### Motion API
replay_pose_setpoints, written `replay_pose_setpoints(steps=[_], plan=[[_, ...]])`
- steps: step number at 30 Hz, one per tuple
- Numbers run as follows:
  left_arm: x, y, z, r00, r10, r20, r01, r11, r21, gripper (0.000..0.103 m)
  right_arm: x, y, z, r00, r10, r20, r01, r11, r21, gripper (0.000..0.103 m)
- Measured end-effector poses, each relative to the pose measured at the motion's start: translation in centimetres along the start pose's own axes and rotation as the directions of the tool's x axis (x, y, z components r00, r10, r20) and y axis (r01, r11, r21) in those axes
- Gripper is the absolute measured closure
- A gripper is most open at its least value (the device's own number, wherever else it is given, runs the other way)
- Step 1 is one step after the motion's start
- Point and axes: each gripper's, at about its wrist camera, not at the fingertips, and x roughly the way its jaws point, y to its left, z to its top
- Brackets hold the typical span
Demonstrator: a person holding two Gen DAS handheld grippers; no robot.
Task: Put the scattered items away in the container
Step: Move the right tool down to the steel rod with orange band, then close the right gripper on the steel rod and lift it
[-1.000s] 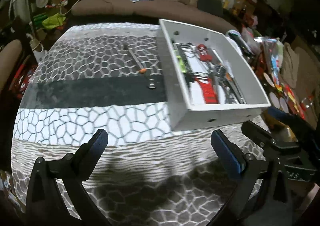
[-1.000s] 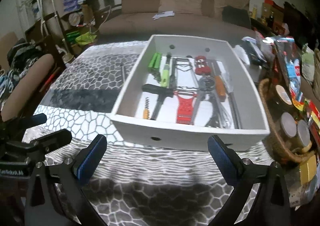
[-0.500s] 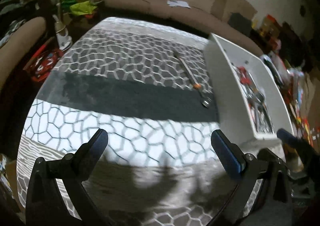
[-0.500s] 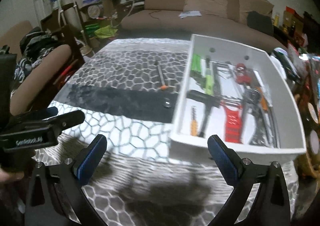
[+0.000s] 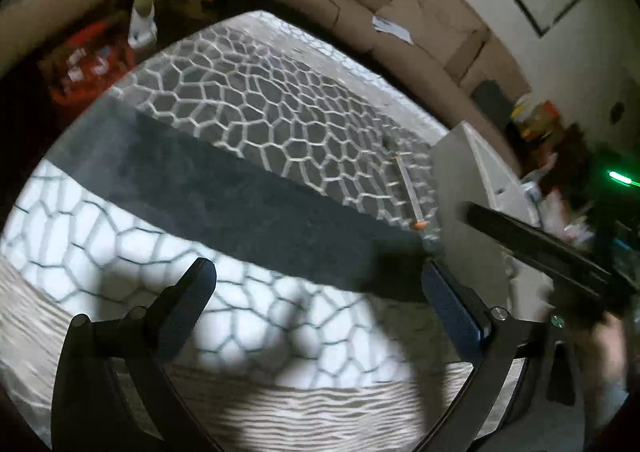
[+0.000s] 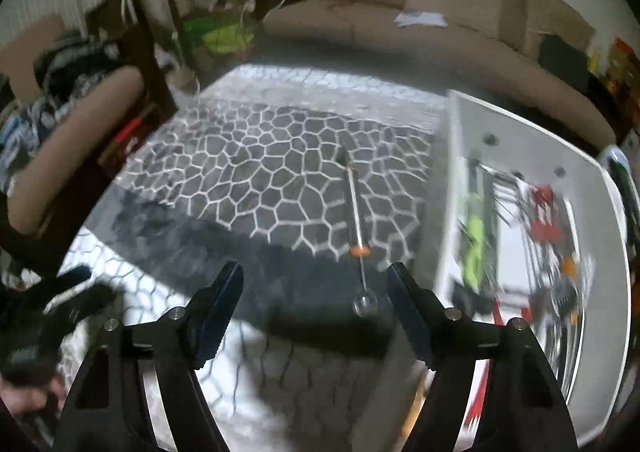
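Observation:
A thin metal tool (image 6: 355, 212) with an orange ring and a small round end lies alone on the patterned tablecloth, just left of the white box (image 6: 448, 212). It also shows in the left wrist view (image 5: 410, 192), beside the box's outer wall (image 5: 464, 188). The box holds several kitchen tools, green, red and black. My right gripper (image 6: 314, 292) is open and empty, low over the cloth, with the tool's round end between its fingertips. My left gripper (image 5: 316, 288) is open and empty, further left over the cloth.
A brown sofa (image 6: 400, 32) stands behind the table. A padded chair arm (image 6: 72, 132) and clutter sit at the left. The other hand-held gripper (image 5: 552, 252) crosses the left wrist view at the right. The table's near edge lies under both grippers.
Both grippers have swung left, away from the box. The right gripper has dropped and closed in on the lone metal tool, and its jaws have narrowed. The left view has tilted.

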Motion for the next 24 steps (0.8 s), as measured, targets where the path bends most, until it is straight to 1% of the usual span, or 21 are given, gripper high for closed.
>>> replay_pose_setpoints(steps=[2,4,5,8,10,12,14,15,17,18,19,20,21,23,24], plan=[[-0.1,0.1,0.2,1.0,0.009,0.003,-0.009,1.0,0.003,0.0,3.2,-0.1,1.9,0.999,-0.012,-0.053,0.013,1.0,0.014,0.04],[-0.1,0.3,0.4,1.0,-0.014,-0.008,0.014,1.0,-0.008,0.0,6.4,-0.2,3.3,0.993,-0.067,-0.102,0.07,0.997,0.017,0.047],[-0.2,0.4,0.5,1.0,-0.022,-0.009,0.022,1.0,-0.012,0.0,8.2,-0.3,3.9,0.987,-0.094,-0.13,0.096,0.995,0.009,0.048],[-0.5,0.9,0.9,1.0,-0.027,-0.007,0.027,0.999,-0.019,0.0,11.2,-0.9,4.5,0.971,-0.148,-0.189,0.147,0.989,-0.017,0.049],[-0.9,1.2,1.2,0.999,-0.041,-0.001,0.041,0.999,-0.026,0.0,12.5,-1.6,4.8,0.962,-0.173,-0.213,0.169,0.985,-0.034,0.049],[-1.4,1.5,1.6,0.999,-0.054,0.004,0.054,0.998,-0.027,0.0,13.7,-2.2,4.6,0.955,-0.171,-0.241,0.168,0.985,-0.036,0.049],[-1.7,1.6,1.8,0.998,-0.067,0.012,0.067,0.997,-0.032,0.0,14.9,-3.0,4.0,0.947,-0.137,-0.289,0.139,0.99,-0.015,0.049],[-1.8,1.7,1.9,0.997,-0.072,0.014,0.072,0.997,-0.036,0.0,14.8,-3.5,3.9,0.955,-0.107,-0.276,0.115,0.993,0.013,0.052],[-1.8,2.0,2.0,0.997,-0.079,0.01,0.08,0.996,-0.045,0.0,14.6,-4.0,3.7,0.959,-0.058,-0.278,0.076,0.995,0.057,0.063],[-1.6,2.1,2.0,0.996,-0.084,0.005,0.084,0.995,-0.052,0.0,14.5,-4.1,3.7,0.959,-0.042,-0.282,0.063,0.996,0.063,0.067],[-1.5,2.3,2.0,0.996,-0.088,-0.002,0.087,0.994,-0.059,0.0,14.3,-3.9,3.5,0.958,-0.026,-0.285,0.046,0.997,0.062,0.079],[-1.3,2.4,2.0,0.996,-0.091,-0.009,0.09,0.994,-0.065,0.0,14.0,-3.8,3.4,0.957,0.002,-0.289,0.02,0.997,0.072,0.084],[-1.2,2.4,1.9,0.996,-0.092,-0.012,0.091,0.994,-0.067,0.0,13.6,-3.5,2.9,0.952,0.06,-0.299,-0.033,0.995,0.093,0.085],[-0.9,2.6,1.8,0.995,-0.093,-0.023,0.091,0.993,-0.074,0.0,12.8,-2.3,1.8,0.945,0.115,-0.307,-0.091,0.992,0.089,0.085],[-0.8,2.6,1.7,0.996,-0.09,-0.027,0.088,0.993,-0.075,0.0,12.1,-1.2,0.7,0.94,0.143,-0.311,-0.126,0.989,0.073,0.085]])
